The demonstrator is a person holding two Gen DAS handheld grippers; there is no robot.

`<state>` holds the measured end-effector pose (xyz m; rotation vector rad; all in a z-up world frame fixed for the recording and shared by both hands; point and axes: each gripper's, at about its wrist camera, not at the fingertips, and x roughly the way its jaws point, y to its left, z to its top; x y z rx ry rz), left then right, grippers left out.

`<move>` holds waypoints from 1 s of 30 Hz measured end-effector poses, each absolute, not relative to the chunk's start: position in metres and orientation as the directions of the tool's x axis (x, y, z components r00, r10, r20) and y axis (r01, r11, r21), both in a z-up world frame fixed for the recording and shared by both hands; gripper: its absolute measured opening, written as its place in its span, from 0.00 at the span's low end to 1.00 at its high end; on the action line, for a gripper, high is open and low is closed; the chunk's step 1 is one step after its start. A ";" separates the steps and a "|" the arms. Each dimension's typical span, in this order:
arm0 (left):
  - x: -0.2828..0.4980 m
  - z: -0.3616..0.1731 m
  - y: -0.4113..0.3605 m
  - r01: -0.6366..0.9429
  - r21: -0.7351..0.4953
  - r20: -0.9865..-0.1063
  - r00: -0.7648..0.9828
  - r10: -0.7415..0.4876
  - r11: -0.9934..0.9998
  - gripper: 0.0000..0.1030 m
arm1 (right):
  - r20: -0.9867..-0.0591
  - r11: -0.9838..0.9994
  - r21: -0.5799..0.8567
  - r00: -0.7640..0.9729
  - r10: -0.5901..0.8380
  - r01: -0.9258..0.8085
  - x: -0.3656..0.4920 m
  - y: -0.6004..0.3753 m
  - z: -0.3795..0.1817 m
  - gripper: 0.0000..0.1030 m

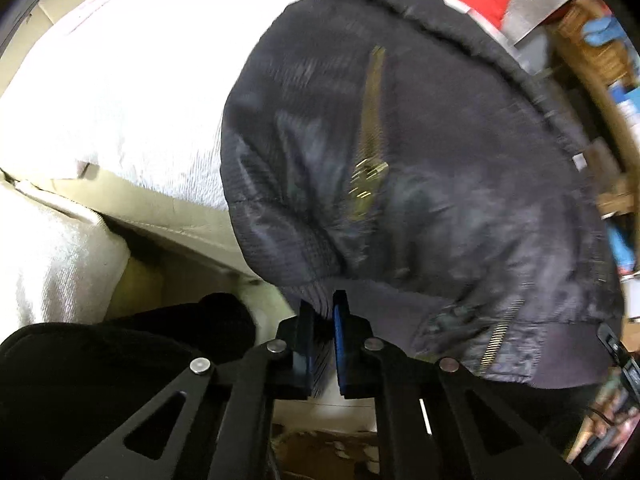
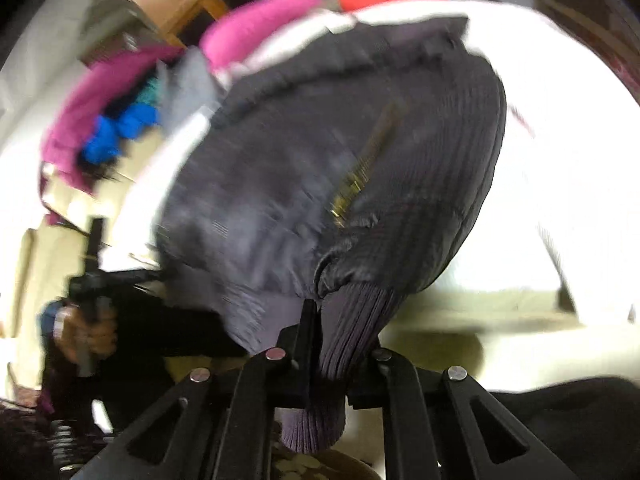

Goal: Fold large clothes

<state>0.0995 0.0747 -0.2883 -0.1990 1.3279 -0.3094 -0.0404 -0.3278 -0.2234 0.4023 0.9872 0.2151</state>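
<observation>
Left wrist view shows the white bed (image 1: 132, 80) filling the ten o'clock half, with the dark jacket (image 1: 400, 160) spread over its near edge from twelve o'clock down to five o'clock. It reads as puffy, soft and fairly light, with a slick shell that would likely slide on the cover and slip in a loose pinch. Its ribbed hem (image 1: 552, 356) and ribbed cuff (image 2: 352, 332) look grippier and thicker, so those are the better places to take hold.

Beyond the jacket, the right wrist view shows a heap of pink clothes (image 2: 256, 32) at eleven o'clock, touching or just beside the collar end; that side looks crowded. Open white cover lies at two to three o'clock, so a fold has more room that way. The bed's near edge drops off at six o'clock in both views, and any part hanging over may drag the rest down.

The zip (image 1: 374, 120) runs up the middle and could stiffen a crease across it.

The left gripper (image 1: 323, 320) is clamped narrow on the ribbed hem. The right gripper (image 2: 316, 320) is pinched tight on the cuff, which bulges out below its jaws.
</observation>
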 end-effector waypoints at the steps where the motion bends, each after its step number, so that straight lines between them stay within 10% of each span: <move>1: 0.100 -0.277 0.080 0.105 -0.361 -0.902 0.213 -0.375 0.927 0.08 | -0.740 0.899 0.438 0.563 0.367 -0.010 -0.038 -0.329 -0.213 0.12; 16: 0.226 -0.164 0.098 0.085 -0.601 -0.696 0.432 -0.573 0.794 0.08 | -0.447 0.826 0.564 0.838 0.314 -0.008 0.068 -0.381 -0.129 0.12; 30: 0.408 -0.181 0.034 0.026 -0.579 -0.712 0.471 -0.521 0.815 0.08 | -0.414 0.749 0.650 0.888 0.202 0.132 0.233 -0.452 -0.148 0.11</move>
